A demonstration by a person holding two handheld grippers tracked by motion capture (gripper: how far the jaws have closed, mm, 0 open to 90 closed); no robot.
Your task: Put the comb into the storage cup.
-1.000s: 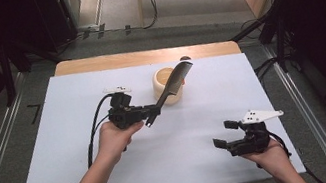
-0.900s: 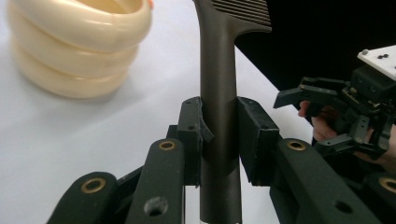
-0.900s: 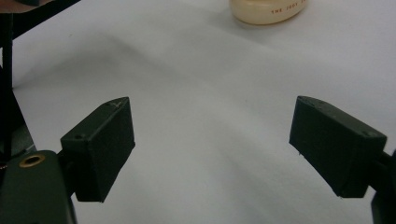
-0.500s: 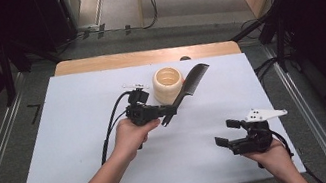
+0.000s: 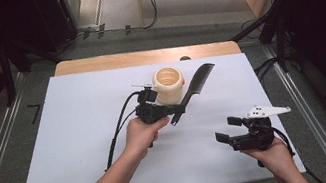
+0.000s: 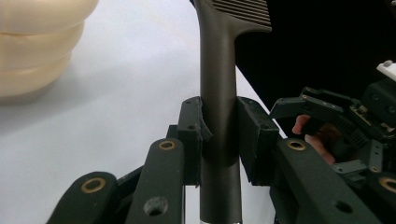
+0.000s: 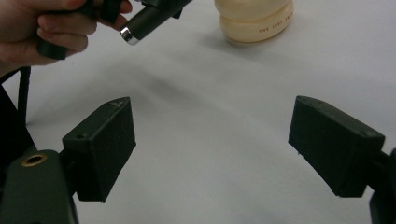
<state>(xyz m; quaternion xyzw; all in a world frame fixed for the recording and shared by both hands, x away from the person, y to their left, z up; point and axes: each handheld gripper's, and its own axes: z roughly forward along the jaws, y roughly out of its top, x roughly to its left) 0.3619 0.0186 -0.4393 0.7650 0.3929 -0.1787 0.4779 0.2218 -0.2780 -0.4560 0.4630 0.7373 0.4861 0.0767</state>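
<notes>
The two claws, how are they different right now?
The left claw is shut on the dark comb by its handle, while the right claw is open with nothing between its jaws. The left claw is held near the cream cup at the middle of the white table; the right claw sits nearer the table's front right edge. Both are black, two-jawed, and each is held in a hand.

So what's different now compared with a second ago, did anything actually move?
The left gripper, clamped on the black comb, carried it rightward and toward the person, so the comb no longer crosses over the cream cup and now points up beside its right side. The grip on the comb's handle did not change. The cup, the white table and the open right gripper stayed put.
</notes>
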